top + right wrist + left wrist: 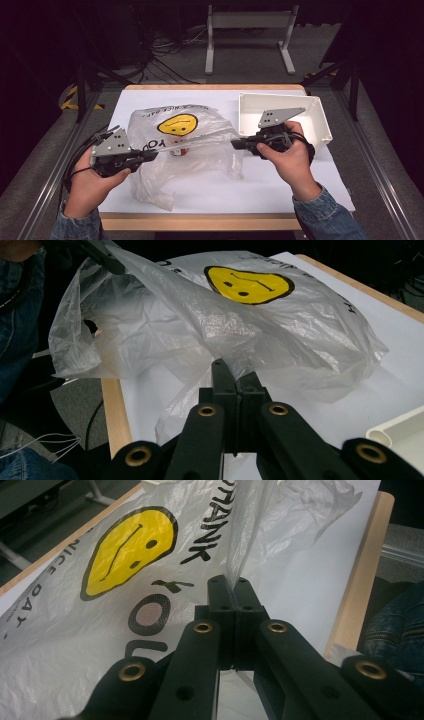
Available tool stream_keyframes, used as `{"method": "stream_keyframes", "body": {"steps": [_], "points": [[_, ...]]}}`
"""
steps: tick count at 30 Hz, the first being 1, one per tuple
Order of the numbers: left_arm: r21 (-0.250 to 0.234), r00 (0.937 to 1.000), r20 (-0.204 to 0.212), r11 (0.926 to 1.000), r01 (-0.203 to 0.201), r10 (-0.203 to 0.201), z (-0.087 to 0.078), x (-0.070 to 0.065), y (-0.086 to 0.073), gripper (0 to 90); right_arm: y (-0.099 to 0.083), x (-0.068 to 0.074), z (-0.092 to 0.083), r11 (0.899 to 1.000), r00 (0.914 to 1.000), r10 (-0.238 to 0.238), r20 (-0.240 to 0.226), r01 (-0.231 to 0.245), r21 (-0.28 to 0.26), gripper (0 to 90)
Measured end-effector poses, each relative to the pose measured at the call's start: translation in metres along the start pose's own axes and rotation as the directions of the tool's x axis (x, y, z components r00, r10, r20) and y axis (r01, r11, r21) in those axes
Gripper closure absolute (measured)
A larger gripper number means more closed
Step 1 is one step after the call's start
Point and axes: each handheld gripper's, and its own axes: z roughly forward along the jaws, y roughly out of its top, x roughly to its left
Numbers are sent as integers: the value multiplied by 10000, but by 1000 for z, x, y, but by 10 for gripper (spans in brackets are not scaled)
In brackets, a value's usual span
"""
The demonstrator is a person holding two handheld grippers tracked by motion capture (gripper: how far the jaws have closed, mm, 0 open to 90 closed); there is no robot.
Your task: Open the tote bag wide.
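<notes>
Your left gripper (234, 592) is pinching a thin fold of the plastic bag (150, 580) with its jaws closed flat together, the film rising straight out from between the tips. Your right gripper (235, 375) is doing the same on the opposite edge, jaws clamped on a gathered bit of film. In the high view the left gripper (150, 156) is sitting at about 8 o'clock on the table (300, 170) and the right gripper (236, 144) at about 3 o'clock of the bag (180, 145), with a taut band of plastic stretching between them.

You are, it seems, spreading the bag's mouth open. To do that well, keep both pinches firm, since the film is slick and each grip is holding only a narrow edge. Pull apart evenly and gently; the band is already looking tight, and more tension may tear it or slip it free. Lift slightly rather than only pulling sideways, so the opening is billowing and the lower layer is staying down on the table. A small reddish item (178, 151) appears to be lying inside the bag near its middle, so avoid tipping the mouth downward. The white bin (320, 122) is standing close behind your right hand (287, 155) at 1 o'clock; keep your knuckles off its wall.
</notes>
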Motion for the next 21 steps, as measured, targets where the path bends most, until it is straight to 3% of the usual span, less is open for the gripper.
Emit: {"method": "stream_keyframes", "body": {"steps": [5, 7, 10, 12, 18, 21], "points": [[-257, 9997, 41, 9994, 237, -236, 1, 7, -4, 867, 2, 0, -2, 9997, 10000, -14, 28, 14, -261, 900], [-53, 9989, -160, 9990, 442, -443, 4, 13, -8, 857, 3, -2, -2, 9993, 9999, -15, 148, 21, -374, 900], [97, 9976, -25, 9975, 696, -696, 11, 21, -13, 862, 5, -7, 0, 9984, 9997, 57, 241, -43, -566, 900], [231, 9965, -357, 9968, 763, -754, 14, 24, -15, 850, 6, -10, 2, 9974, 9990, 61, 433, -30, -719, 900], [22, 9921, -921, 9963, 862, -856, 15, 32, -20, 846, 4, -19, 9, 9950, 9984, 222, 515, -171, -980, 900], [-259, 9917, -930, 9959, 870, -890, 16, 36, -23, 855, 4, -21, 13, 9946, 9981, 259, 567, -200, -1022, 900]]}}
